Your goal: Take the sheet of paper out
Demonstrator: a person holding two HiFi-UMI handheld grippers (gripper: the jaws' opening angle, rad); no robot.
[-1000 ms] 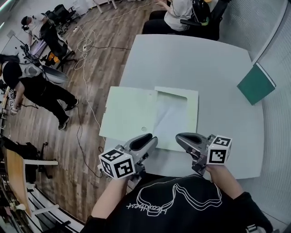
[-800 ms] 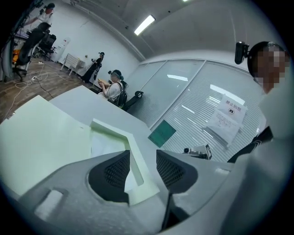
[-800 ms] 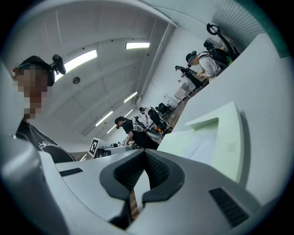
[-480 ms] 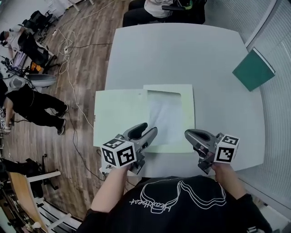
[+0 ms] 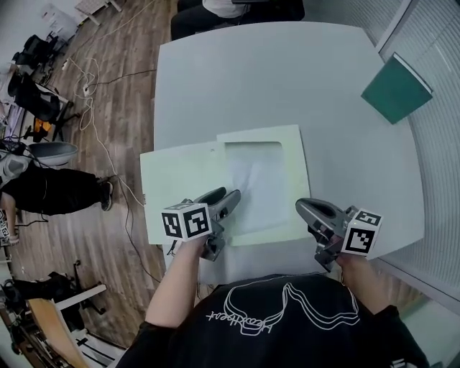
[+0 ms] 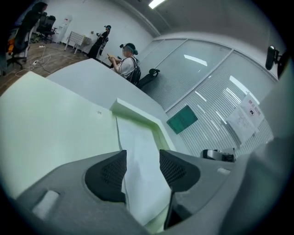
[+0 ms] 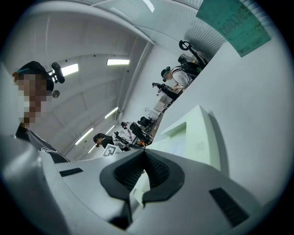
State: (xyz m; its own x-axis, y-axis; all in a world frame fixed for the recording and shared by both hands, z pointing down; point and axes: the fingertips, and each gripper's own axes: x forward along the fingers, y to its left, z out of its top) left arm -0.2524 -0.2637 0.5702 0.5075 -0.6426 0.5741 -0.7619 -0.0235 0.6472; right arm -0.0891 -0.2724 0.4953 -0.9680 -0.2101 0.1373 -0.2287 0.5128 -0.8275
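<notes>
An open pale green folder [image 5: 183, 190] lies on the grey table [image 5: 287, 79]. A white sheet of paper [image 5: 255, 183] sits tucked in its right half, under a green frame. My left gripper [image 5: 228, 195] hangs low over the sheet's near left edge. Its jaws are opening and stand apart; in the left gripper view [image 6: 142, 160] the sheet [image 6: 138, 142] shows between them, with no pad pressing on it. My right gripper [image 5: 303, 207] is off the folder's near right corner; in its own view [image 7: 144, 156] the jaw tips meet with nothing between them.
A dark green book [image 5: 397, 88] lies at the table's far right edge. A seated person [image 5: 230, 7] is at the far side. Left of the table are wooden floor, cables, chairs and a person in black [image 5: 43, 190].
My left gripper has come down and forward over the folder, and its jaws have spread apart. My right gripper has shifted a little right and stays shut. The folder has not moved on the table.
</notes>
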